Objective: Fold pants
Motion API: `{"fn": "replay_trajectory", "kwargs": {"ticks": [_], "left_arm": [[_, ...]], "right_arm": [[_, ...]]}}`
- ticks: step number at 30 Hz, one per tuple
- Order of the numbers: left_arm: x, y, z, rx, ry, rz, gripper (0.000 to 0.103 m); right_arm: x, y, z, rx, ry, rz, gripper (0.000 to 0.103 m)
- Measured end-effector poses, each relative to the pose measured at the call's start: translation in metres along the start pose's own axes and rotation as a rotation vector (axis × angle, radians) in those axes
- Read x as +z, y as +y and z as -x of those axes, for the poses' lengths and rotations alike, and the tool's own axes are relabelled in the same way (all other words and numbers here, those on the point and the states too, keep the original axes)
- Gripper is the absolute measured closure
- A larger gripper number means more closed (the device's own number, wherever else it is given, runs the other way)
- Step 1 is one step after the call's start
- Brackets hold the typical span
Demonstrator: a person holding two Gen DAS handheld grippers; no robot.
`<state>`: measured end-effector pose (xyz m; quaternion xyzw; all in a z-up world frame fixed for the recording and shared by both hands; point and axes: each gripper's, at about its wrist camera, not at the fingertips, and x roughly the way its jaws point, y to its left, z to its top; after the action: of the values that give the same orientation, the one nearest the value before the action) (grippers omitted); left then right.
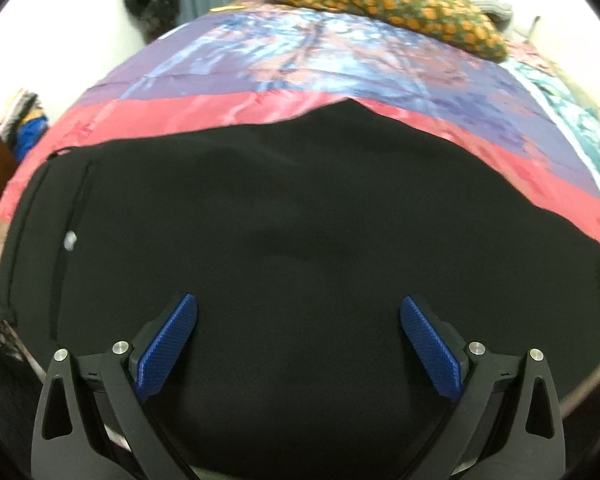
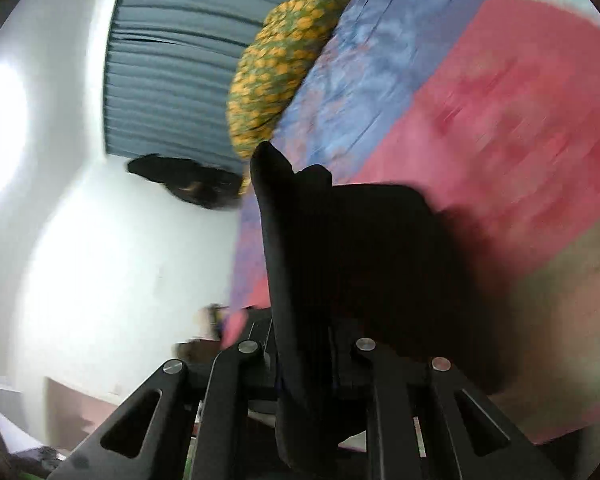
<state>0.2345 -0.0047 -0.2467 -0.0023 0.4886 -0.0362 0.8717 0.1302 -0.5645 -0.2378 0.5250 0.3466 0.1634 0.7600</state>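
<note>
Black pants lie spread on the bedspread, directly beneath and ahead of the left gripper, whose jaws stand wide apart, empty. Right gripper pinches a bunched black fold that sticks up past its fingers. Best carry that end across low and level, keeping edges aligned.

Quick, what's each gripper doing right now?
Left gripper: open, above the black pants, holding nothing.
Right gripper: closed on a fold of the pants.
</note>
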Motion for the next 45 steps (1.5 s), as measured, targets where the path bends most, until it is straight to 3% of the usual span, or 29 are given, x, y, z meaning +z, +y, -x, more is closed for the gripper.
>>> {"fn": "replay_trajectory", "kwargs": {"ticks": [7, 11, 13, 15, 16, 17, 19, 23, 25, 27, 29, 32, 33, 34, 35, 36, 40, 45], "left_arm": [[-0.008, 0.014, 0.018, -0.106, -0.001, 0.030, 0.002], [-0.008, 0.035, 0.023, -0.138, -0.006, 0.096, 0.002], [-0.009, 0.042, 0.025, -0.144, -0.009, 0.112, 0.002], [-0.008, 0.047, 0.026, -0.156, -0.010, 0.127, 0.002], [-0.008, 0.049, 0.027, -0.166, -0.011, 0.137, 0.002], [-0.007, 0.052, 0.028, -0.182, -0.012, 0.148, 0.002], [-0.007, 0.055, 0.031, -0.224, -0.015, 0.167, 0.002], [-0.005, 0.039, 0.044, -0.331, -0.017, 0.099, 0.002], [-0.006, 0.012, 0.053, -0.360, -0.026, -0.013, 0.005], [-0.006, -0.018, 0.056, -0.388, -0.021, -0.111, 0.022], [-0.003, -0.039, 0.052, -0.393, 0.004, -0.159, 0.025], [0.002, -0.066, 0.035, -0.317, 0.040, -0.204, 0.025], [0.004, -0.075, 0.024, -0.289, 0.068, -0.215, 0.032], [0.004, -0.079, 0.016, -0.269, 0.090, -0.221, 0.045], [0.004, -0.080, 0.010, -0.247, 0.112, -0.226, 0.083], [0.003, -0.082, 0.006, -0.224, 0.122, -0.223, 0.092], [0.010, -0.067, 0.030, -0.264, 0.070, -0.134, 0.096], [0.004, -0.054, 0.038, -0.233, 0.044, -0.158, 0.096]], "right_arm": [[-0.080, 0.031, -0.136, 0.049, 0.042, -0.095, 0.087], [-0.122, 0.070, -0.223, 0.035, 0.105, -0.064, 0.087], [-0.144, 0.093, -0.258, -0.021, 0.153, 0.027, 0.086], [-0.167, 0.117, -0.288, -0.118, 0.201, 0.170, 0.078], [-0.182, 0.130, -0.303, -0.178, 0.234, 0.276, 0.067], [-0.192, 0.141, -0.312, -0.223, 0.264, 0.368, 0.044], [-0.212, 0.158, -0.308, -0.259, 0.280, 0.536, 0.028], [-0.233, 0.168, -0.257, -0.315, 0.207, 0.724, 0.023], [-0.234, 0.160, -0.224, -0.364, 0.151, 0.756, 0.020], [-0.232, 0.151, -0.199, -0.403, 0.105, 0.749, 0.020], [-0.226, 0.142, -0.176, -0.424, 0.067, 0.710, 0.020], [-0.218, 0.141, -0.152, -0.433, -0.008, 0.682, 0.020], [-0.217, 0.144, -0.147, -0.440, -0.035, 0.686, 0.020], [-0.216, 0.142, -0.142, -0.447, -0.048, 0.692, 0.020], [-0.214, 0.141, -0.139, -0.459, -0.060, 0.698, 0.020], [-0.211, 0.139, -0.135, -0.468, -0.066, 0.698, 0.020], [-0.195, 0.132, -0.131, -0.509, -0.105, 0.668, 0.020], [-0.181, 0.127, -0.106, -0.548, -0.200, 0.638, 0.020]]}}
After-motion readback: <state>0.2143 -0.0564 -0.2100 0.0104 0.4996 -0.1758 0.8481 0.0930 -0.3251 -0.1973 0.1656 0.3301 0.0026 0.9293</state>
